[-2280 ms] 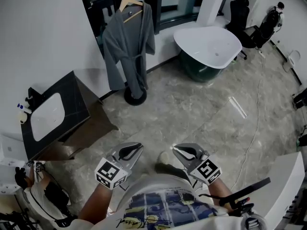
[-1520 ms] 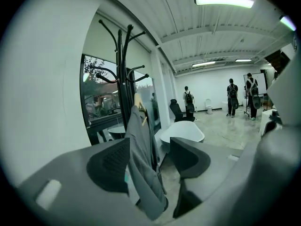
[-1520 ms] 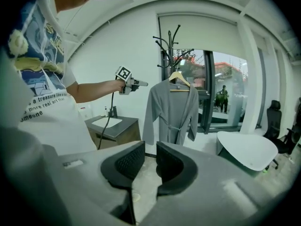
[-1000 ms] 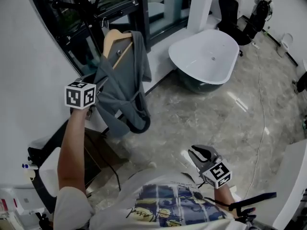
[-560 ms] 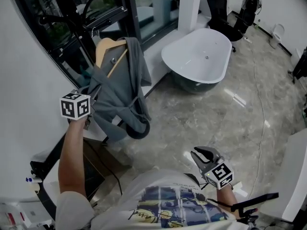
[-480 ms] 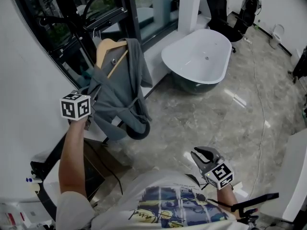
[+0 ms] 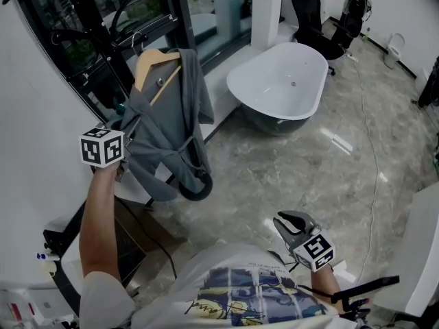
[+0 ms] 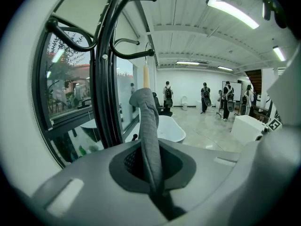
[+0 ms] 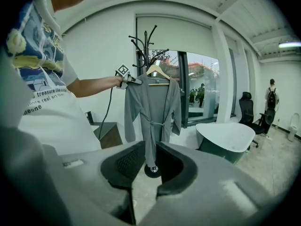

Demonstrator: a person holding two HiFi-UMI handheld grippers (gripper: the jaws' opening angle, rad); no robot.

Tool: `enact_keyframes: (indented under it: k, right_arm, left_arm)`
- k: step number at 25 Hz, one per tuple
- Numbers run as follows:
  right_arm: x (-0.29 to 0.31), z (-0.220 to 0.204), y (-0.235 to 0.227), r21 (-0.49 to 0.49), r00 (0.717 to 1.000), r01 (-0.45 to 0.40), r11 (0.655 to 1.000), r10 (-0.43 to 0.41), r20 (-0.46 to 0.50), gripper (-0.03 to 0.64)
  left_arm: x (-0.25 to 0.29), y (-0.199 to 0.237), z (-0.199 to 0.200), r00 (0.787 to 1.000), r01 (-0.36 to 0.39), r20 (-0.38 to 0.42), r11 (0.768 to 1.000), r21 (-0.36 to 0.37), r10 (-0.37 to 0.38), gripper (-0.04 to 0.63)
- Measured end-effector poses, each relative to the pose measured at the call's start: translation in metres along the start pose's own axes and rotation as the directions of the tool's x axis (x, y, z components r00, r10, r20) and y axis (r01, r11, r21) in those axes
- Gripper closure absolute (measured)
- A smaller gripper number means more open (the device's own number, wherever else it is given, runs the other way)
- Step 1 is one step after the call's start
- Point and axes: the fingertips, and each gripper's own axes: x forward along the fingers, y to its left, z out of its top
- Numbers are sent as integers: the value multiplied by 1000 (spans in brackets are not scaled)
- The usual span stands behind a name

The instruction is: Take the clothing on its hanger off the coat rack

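A grey robe hangs on a wooden hanger, whose hook sits on an arm of the black coat rack. My left gripper is raised to the robe's left shoulder and is shut on a fold of its grey fabric, which runs up between the jaws. The hanger's end and the rack pole stand close behind. My right gripper is low by my body, open and holding nothing; in its own view the robe and hanger are far ahead.
A white bathtub stands to the right of the rack before the dark-framed window. A dark cabinet with a sink is below my left arm. The rack's round base rests on the marble floor. Office chairs stand far back.
Earliest, both grippers hung low before me. My left arm has since risen to the robe's shoulder and stays there; the robe's hem has swung slightly. The right gripper is still.
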Motion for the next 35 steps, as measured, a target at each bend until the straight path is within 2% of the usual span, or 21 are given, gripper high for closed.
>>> enact_keyframes:
  k: [9,17,25,35]
  right_arm:
    - [-39,-19,-19,6,1000,12,1000,-12,11,541]
    - [-74,-32,-33,-9,1000,-8,1000,8,2,543]
    - [-88,-38,-42,-38,996,-93,995,93,-1,548]
    - [-97,-53,-38,-85,977,-214,973,213,-22,552]
  left_arm:
    - [4,-43,11,1000,13,2,1000,22,-13,591]
    - [-26,-100,10,999,25,34,1000,13,-26,591]
    - [-76,-177,-1,998,49,40,998,31,-50,590]
    - [-138,-276,-23,997,63,33,997,42,-64,591]
